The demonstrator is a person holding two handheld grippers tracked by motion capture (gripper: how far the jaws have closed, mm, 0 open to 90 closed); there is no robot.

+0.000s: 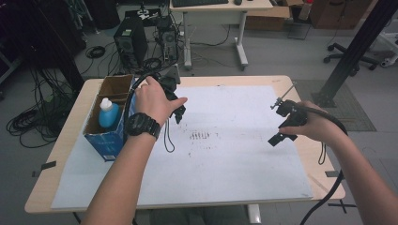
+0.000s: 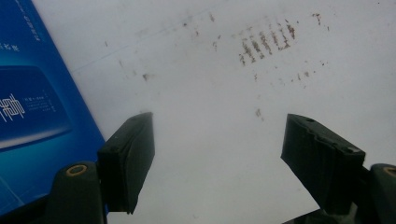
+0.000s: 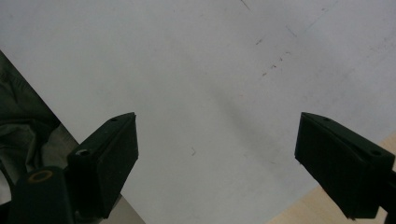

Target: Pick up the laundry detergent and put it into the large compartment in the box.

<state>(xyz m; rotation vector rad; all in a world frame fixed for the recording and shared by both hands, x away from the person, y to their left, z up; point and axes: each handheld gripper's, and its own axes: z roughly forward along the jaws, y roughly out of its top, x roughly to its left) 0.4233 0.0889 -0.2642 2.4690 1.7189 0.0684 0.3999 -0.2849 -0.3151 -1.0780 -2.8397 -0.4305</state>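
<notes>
Over the white sheet on the table, a person holds a black gripper in each hand. My left gripper hangs just right of a blue cardboard box; in the left gripper view its jaws stand apart with nothing between them, the box side at the left and brown smudges ahead. My right gripper hovers near the sheet's right edge. Its jaws are wide apart above bare sheet in the right gripper view. A blue bottle with a white cap stands inside the box.
Dark smudge marks sit mid-sheet. The wooden table edge shows at the right. Behind the table are a computer tower, tangled cables, a desk and a black post.
</notes>
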